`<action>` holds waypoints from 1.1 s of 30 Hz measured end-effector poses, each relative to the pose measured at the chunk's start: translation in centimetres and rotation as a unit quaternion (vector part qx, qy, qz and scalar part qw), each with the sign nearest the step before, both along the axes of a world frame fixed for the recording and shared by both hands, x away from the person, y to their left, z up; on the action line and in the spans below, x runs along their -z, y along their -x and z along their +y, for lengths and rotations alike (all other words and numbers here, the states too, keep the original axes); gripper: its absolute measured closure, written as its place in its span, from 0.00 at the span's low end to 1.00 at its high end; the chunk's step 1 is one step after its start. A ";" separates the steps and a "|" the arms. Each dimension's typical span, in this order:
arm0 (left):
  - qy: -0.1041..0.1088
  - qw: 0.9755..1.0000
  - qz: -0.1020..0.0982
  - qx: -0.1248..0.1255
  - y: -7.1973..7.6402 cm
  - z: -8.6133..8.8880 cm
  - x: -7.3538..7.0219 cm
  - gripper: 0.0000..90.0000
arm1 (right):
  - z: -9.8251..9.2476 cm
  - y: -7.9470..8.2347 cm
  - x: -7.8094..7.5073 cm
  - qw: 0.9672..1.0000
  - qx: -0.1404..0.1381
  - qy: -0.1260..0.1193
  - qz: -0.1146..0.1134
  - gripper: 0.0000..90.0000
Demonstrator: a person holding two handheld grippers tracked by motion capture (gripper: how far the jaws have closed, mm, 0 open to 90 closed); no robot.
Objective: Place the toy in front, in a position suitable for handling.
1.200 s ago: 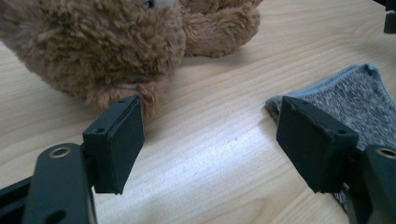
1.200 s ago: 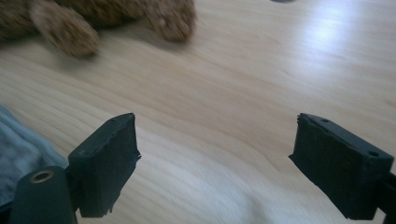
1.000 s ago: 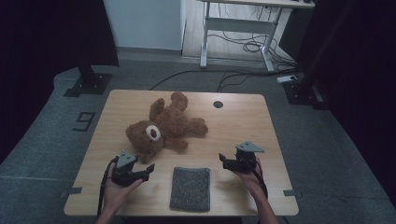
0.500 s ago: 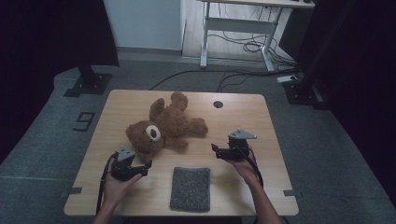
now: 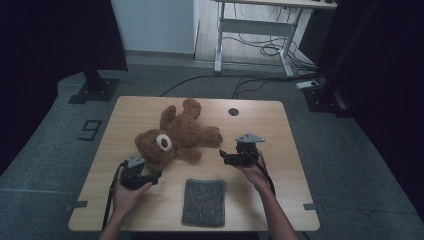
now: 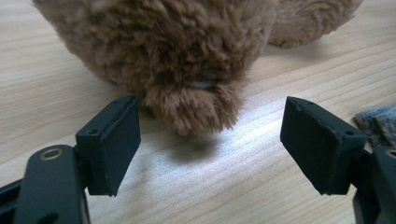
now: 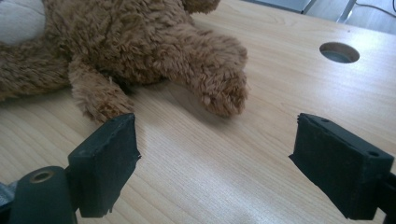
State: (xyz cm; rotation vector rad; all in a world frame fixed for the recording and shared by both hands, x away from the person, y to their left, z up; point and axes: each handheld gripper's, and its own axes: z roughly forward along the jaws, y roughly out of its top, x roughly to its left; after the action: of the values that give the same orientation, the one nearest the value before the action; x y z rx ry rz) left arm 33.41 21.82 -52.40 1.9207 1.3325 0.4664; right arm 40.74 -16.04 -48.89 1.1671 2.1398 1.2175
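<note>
The left tongs point(image 5: 152, 176) sit at the lower left of the high view, held in a hand point(image 5: 127, 192) that comes up from the bottom edge. Their jaws are spread wide with nothing between them. In the left gripper view the two black jaws rise from the bottom corners, and just past the gap a furry lobe of the bear point(image 6: 194, 105) hangs down at the centre of the frame, close to the left jaw but not gripped. A corner of the cloth point(image 6: 378, 122) shows at the right edge.

The right tongs point(image 5: 223, 156) are right of centre in the high view, also spread wide and holding nothing, in a hand point(image 5: 252, 170) whose forearm runs down to the bottom edge. In the right gripper view a paw point(image 7: 219, 88) lies above the gap at mid-frame, apart from both jaws, with another limb point(image 7: 95, 100) just above the left jaw. A round hole point(image 7: 339, 52) in the counter sits at the upper right.

The bear point(image 5: 177, 135) lies on its back in the middle of the high view, head toward the lower left, between the two tongs. The grey cloth point(image 5: 204, 202) lies flat below it at bottom centre, near the front edge of the counter point(image 5: 280, 195), apart from both tongs.
</note>
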 end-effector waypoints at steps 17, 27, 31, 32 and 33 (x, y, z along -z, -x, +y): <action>0.006 1.000 -0.006 -0.010 -1.3 -1.0 0.4 0.35 | 1.9 -2.8 0.5 1.000 -0.011 0.011 0.003 0.15; 0.012 1.000 -0.007 -0.017 -1.5 -0.7 0.4 0.42 | 3.2 -5.1 1.1 1.000 -0.012 0.003 0.006 0.15; 0.008 1.000 -0.009 -0.022 -1.6 -0.8 0.4 0.45 | 4.3 -6.1 1.4 1.000 -0.014 0.014 0.012 0.15; 0.008 1.000 -0.009 -0.023 -1.6 -0.8 0.3 0.46 | 4.4 -6.3 1.5 1.000 -0.015 0.017 0.015 0.15; 0.007 1.000 -0.009 -0.024 -1.6 -0.7 0.3 0.49 | 4.6 -6.9 1.8 0.999 -0.012 0.023 0.019 0.15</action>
State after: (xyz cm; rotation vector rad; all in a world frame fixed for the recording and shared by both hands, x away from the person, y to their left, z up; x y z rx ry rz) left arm 34.99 21.08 -52.74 1.8714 1.3699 0.4954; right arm 47.64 -11.41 -50.69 1.1579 2.2045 1.1592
